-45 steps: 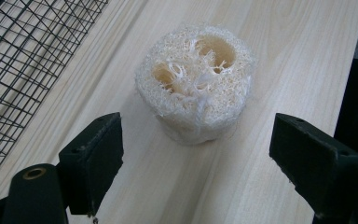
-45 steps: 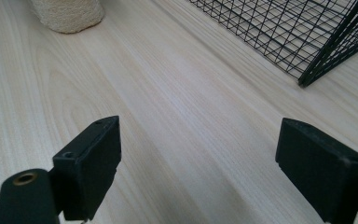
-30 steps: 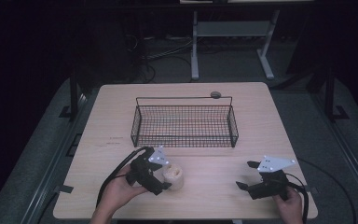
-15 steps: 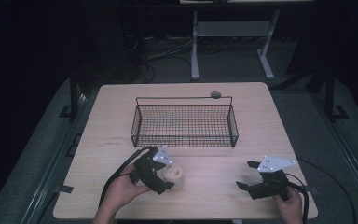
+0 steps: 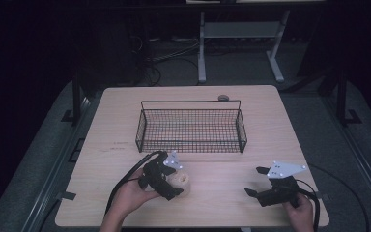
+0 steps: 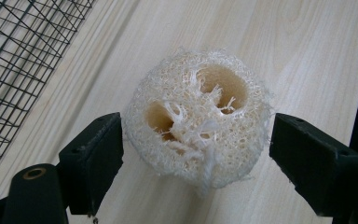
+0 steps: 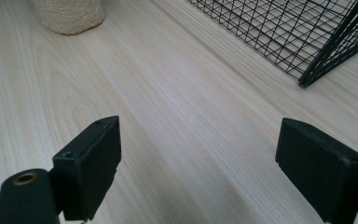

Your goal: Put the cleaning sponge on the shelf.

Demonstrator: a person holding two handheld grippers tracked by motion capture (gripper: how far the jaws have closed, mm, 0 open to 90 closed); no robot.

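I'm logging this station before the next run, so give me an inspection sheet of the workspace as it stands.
Surface: pale wood table, bare apart from the items below.
Job's things: loofah sponge lying on the table in front of the wire basket; the basket looks empty.
Clutter: a small round dark object by the basket's far rim; too small to identify.
Grippers: left gripper open, jaws either side of the loofah sponge, with a gap on the right side; right gripper open over bare table, holding nothing.
Cables: a black cable trails from the left gripper; another from the right.
Surroundings: dark room, grey floor, a white stand behind the table.
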